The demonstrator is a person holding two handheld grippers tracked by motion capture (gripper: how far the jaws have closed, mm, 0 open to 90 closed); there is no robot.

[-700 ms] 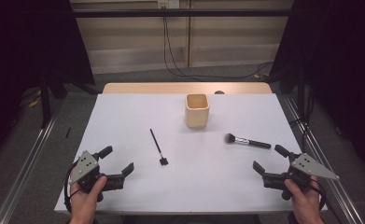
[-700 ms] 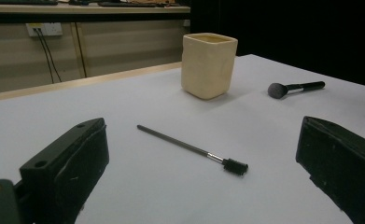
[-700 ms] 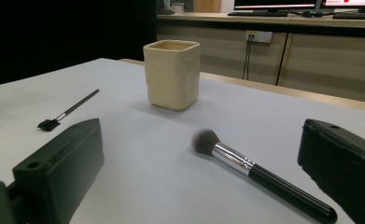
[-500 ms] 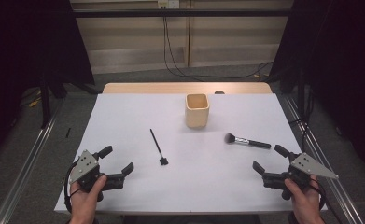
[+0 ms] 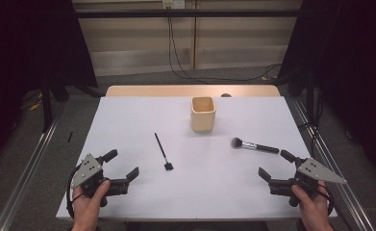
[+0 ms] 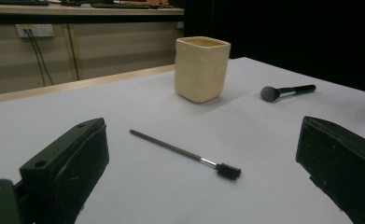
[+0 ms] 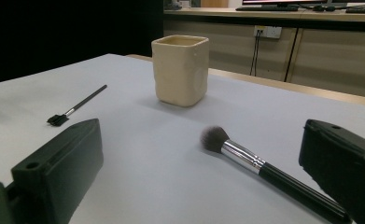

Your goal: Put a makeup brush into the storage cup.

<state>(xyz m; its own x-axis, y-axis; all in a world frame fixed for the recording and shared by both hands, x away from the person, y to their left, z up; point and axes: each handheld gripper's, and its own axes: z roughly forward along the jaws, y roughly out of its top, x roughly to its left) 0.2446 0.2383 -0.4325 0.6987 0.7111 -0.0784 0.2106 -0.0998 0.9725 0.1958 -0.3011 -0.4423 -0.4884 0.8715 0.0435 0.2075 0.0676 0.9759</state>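
Start of pickup: both hand-held grippers, left point(image 5: 121, 165) and right point(image 5: 275, 166), spread empty; right next reaches the brush point(image 5: 254, 146) at 11 o'clock.

Two black jaws of the left gripper point(image 6: 203, 168) stand wide apart at the bottom corners, nothing between them but white table point(image 6: 138, 100). Just ahead lies a thin black brush point(image 6: 186, 155) — its small square head toward the camera, its stick pointing away to the left. Farther back, a cream square cup point(image 6: 201, 69) stands upright. To its right rests a round-headed makeup brush point(image 6: 286, 91), well apart from the cup — dark handle pointing right. Beyond the table's wooden edge, cables hang from a wall socket point(image 6: 34, 31).
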